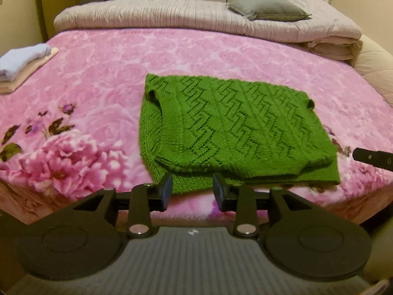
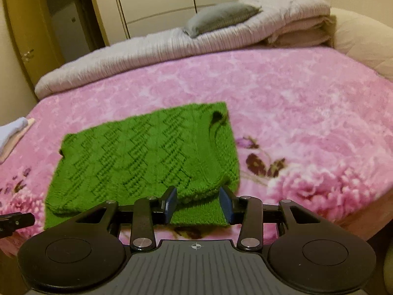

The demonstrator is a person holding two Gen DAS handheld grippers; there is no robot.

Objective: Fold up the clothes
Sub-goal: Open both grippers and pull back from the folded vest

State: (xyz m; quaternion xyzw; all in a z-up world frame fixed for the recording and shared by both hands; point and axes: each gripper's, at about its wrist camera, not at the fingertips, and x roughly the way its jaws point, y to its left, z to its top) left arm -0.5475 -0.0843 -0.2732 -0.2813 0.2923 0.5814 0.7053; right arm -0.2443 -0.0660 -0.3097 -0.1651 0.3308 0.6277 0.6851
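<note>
Green knitted sweater (image 1: 235, 127) lying folded into a compact rectangle near the front edge of the pink bed (image 1: 196, 54), left claw (image 1: 192, 191) and right claw (image 2: 197, 205) both released, leaving stacking beside 2 folded garments (image 1: 22, 61).

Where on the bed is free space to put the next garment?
Free: pink blanket between green sweater and rolled quilt; also between sweater and folded stack. Crowded: the near edge, by the sweater's hem.
</note>
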